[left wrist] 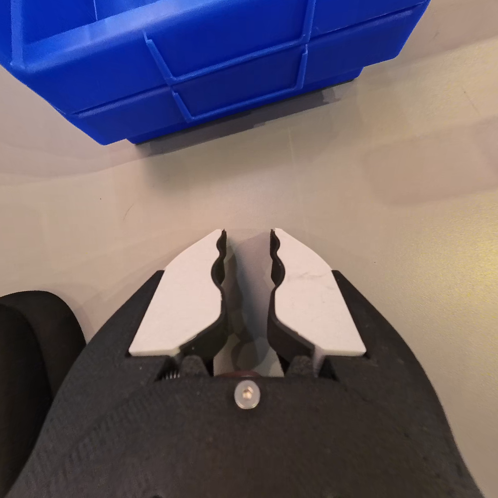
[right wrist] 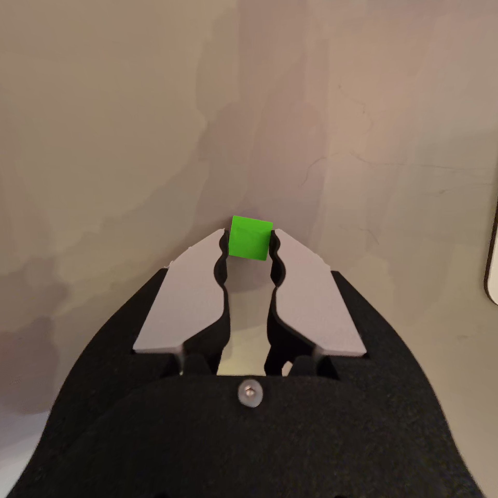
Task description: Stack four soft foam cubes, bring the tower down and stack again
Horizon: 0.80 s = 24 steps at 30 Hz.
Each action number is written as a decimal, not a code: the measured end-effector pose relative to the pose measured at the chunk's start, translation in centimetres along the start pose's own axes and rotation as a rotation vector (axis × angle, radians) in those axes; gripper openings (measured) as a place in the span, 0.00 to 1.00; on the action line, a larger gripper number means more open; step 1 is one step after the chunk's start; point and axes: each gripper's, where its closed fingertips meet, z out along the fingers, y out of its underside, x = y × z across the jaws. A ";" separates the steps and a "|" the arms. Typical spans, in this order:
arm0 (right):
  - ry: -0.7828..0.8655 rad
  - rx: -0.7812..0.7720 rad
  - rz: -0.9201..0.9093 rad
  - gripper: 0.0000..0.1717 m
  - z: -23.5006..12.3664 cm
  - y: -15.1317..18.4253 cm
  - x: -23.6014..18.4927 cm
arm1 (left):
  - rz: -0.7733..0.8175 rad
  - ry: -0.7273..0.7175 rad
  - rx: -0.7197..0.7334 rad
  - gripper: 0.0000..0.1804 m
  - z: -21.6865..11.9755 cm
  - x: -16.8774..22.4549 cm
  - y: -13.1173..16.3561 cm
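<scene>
The blue bin [left wrist: 215, 67] runs off the top and left edges of the left wrist view, so its inside and full outline cannot be seen. A black rounded object [left wrist: 35, 363] at the left edge is cut off and partly hidden behind the left gripper's body; what it is cannot be told. In the right wrist view, a pale panel with a dark rim [right wrist: 491, 256] is clipped by the right edge. The green cube [right wrist: 250, 239] hides its own underside, and the pads cover its flanks.

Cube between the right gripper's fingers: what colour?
Bright green cube, plain, clearest in the right wrist view.
</scene>
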 end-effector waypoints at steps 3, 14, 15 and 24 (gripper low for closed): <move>0.007 0.002 0.009 0.17 -0.1 0.0 0.0 | 0.001 -0.001 0.000 0.17 0.0 0.0 0.0; -0.001 0.011 0.027 0.17 0.1 0.0 0.0 | 0.001 -0.001 0.000 0.17 0.0 0.0 0.0; 0.000 0.012 0.027 0.17 0.1 0.0 0.0 | 0.000 0.000 0.000 0.17 0.0 0.0 0.0; 0.097 0.087 0.053 0.27 -3.7 -2.1 0.2 | -0.003 0.004 -0.001 0.17 0.0 0.0 0.0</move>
